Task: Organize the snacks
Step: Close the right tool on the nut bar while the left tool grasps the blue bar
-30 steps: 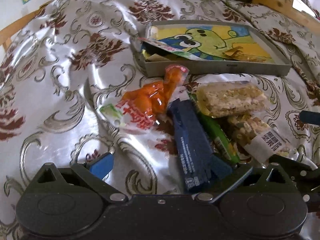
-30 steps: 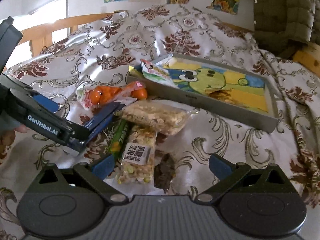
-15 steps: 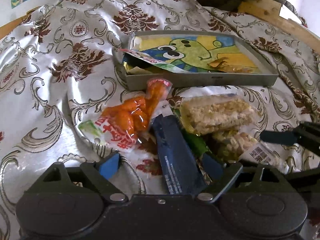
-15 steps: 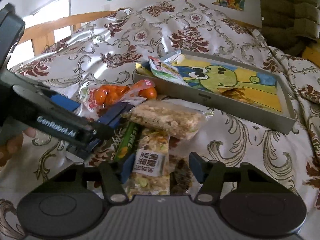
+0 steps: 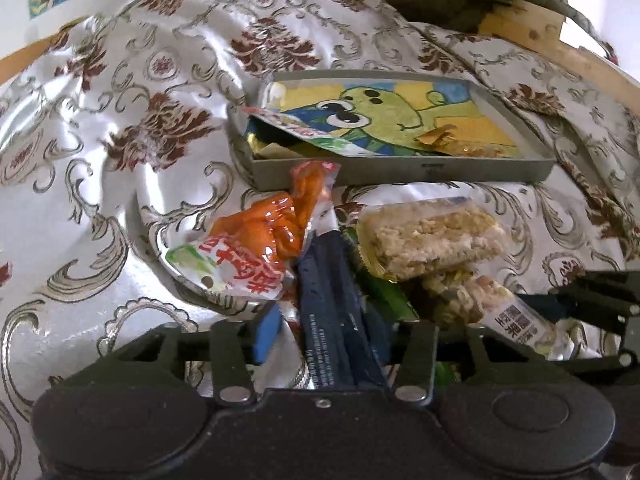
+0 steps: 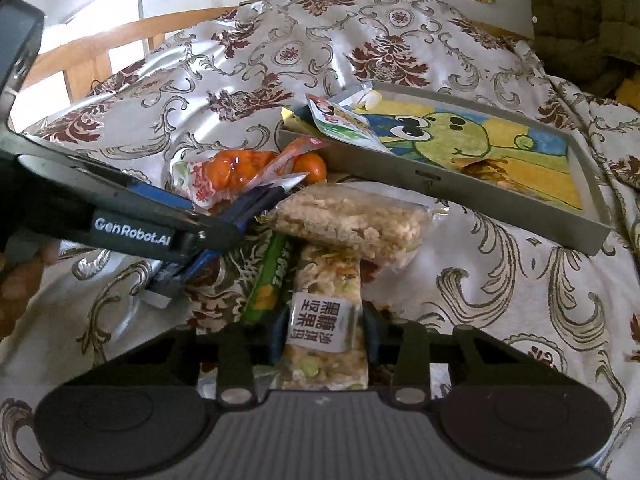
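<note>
From the left wrist, the left gripper point(image 5: 322, 330) has just been closing, and its blue pads now squeeze the dark blue packet point(image 5: 334, 312). That packet lies in front of the grey tray point(image 5: 400, 168), beside the orange snack bag point(image 5: 264, 244).

From the right wrist, the right gripper point(image 6: 324, 334) has just been closing too. It pinches the nut bar point(image 6: 326, 312), which lies in front of the tray point(image 6: 440, 192), under the rice bar point(image 6: 352, 220).

Both claws point slanting downward. The left claw point(image 5: 326, 330) has just been closing, and its blue pads point(image 5: 267, 330) now press a dark blue packet point(image 5: 332, 320) from both sides. The right claw point(image 6: 325, 334) has likewise been closing, its pads squeezing a labelled nut bar point(image 6: 326, 320). Fingers point(image 6: 24, 276) show behind the left claw.
</note>
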